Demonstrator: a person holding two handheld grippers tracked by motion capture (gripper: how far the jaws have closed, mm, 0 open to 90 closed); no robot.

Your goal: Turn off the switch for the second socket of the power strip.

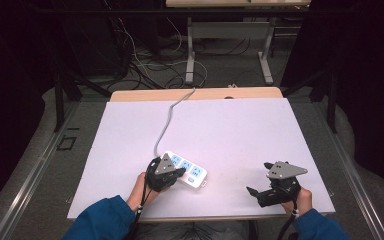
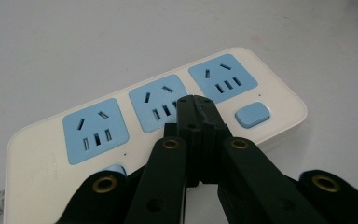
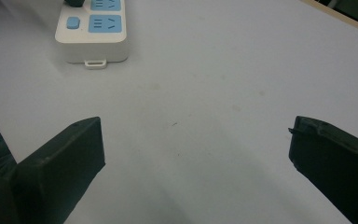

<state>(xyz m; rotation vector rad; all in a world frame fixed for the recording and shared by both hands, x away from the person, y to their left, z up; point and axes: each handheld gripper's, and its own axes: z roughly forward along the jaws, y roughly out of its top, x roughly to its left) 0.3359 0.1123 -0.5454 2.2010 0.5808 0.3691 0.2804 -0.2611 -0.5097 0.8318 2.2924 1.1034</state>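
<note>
We cannot tell from the left gripper view whether the closed tips of the left gripper (image 2: 196, 103) press on the power strip (image 2: 121, 135) or hover just over it; they cover part of the middle socket. The strip's near left corner is cut off there, and the linkage hides a blue button at its lower edge. In the right gripper view the strip's far end runs off the top.

The strip is white with rounded corners, 3 pale blue sockets in a row and small blue buttons beside them. A grey cord (image 1: 167, 122) leaves one end.

It lies flat on the white worktop (image 1: 240, 130), left of centre near the person's edge. Its long axis runs diagonally, cord end toward the far left, free end toward the right gripper (image 1: 265, 192).

That gripper sits well apart, jaws wide open over bare worktop.
</note>
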